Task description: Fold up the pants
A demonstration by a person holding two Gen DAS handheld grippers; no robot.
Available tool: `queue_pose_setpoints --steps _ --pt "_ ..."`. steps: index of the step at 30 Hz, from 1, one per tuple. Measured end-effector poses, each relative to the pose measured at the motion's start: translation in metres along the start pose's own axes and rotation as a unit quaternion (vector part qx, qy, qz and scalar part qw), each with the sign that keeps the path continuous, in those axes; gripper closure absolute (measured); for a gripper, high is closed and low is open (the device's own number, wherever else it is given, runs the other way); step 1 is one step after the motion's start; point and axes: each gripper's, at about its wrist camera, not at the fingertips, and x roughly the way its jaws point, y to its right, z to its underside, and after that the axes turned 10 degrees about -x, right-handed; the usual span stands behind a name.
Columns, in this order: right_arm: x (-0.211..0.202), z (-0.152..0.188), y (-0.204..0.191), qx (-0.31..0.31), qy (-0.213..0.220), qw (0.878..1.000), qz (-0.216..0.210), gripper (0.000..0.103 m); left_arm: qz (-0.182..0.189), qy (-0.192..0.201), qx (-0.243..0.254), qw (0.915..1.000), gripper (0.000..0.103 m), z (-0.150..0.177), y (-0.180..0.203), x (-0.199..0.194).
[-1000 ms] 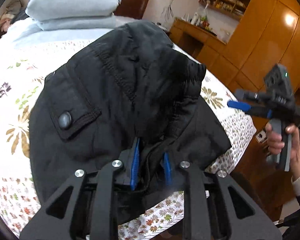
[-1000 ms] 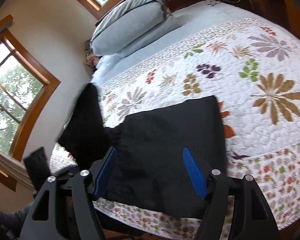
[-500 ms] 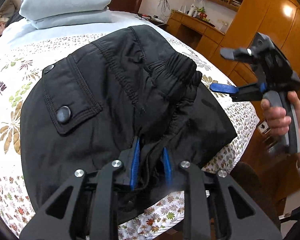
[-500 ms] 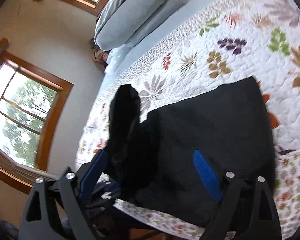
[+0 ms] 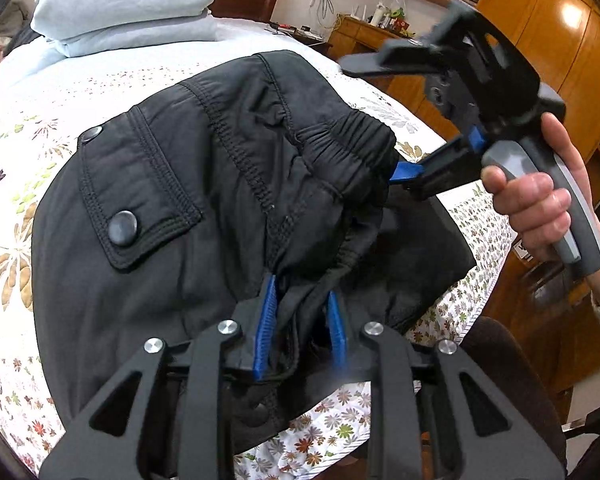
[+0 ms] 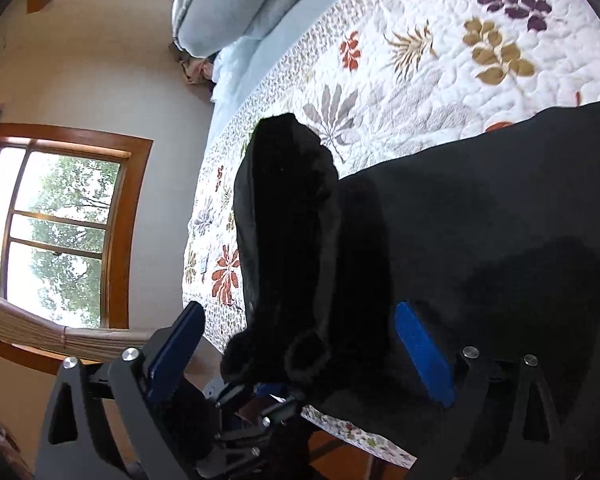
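Observation:
Black pants (image 5: 204,184) lie on the floral quilt, with a buttoned flap pocket (image 5: 124,228) and an elastic waistband (image 5: 348,140) facing me. My left gripper (image 5: 300,320) is shut on a bunched fold of the pants near the waistband and lifts it off the bed. My right gripper (image 6: 296,344) is open, its blue pads on either side of the raised waistband part (image 6: 288,220). In the left wrist view the right gripper (image 5: 404,120) reaches in from the right at the waistband's end, one finger above, one blue pad (image 5: 408,170) beside the cloth.
The quilt-covered bed (image 5: 20,128) carries stacked grey-blue pillows (image 5: 128,8) at its head. Wooden cabinets and a cluttered shelf (image 5: 532,32) stand to the right. A wood-framed window (image 6: 56,232) is on the wall beyond the bed's edge.
The right gripper has moved in from the right, close to the waistband, still open. My left gripper has kept its hold and lowered the bunched pants slightly.

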Motion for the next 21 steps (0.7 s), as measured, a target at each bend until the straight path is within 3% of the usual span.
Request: queue_pose_setpoints --steps 8,12,19,21 --pt "0.026 -0.003 -0.014 -0.034 -0.025 0.999 0.014 0.009 0.002 -0.002 -0.003 1.0000 0.078 -0.003 -0.002 0.001" --pt "0.031 0.000 -0.022 -0.065 -0.029 0.997 0.040 0.036 0.001 -0.004 -0.005 1.0000 0.076 -0.003 -0.004 0.000" --pt "0.026 0.002 -0.014 -0.064 -0.020 0.997 0.036 0.065 0.012 -0.021 -0.016 0.9996 0.065 0.007 -0.015 -0.022" --pt "0.024 0.004 -0.013 -0.063 -0.017 0.997 0.035 0.072 0.013 -0.022 -0.021 0.9994 0.056 0.011 -0.024 -0.038"
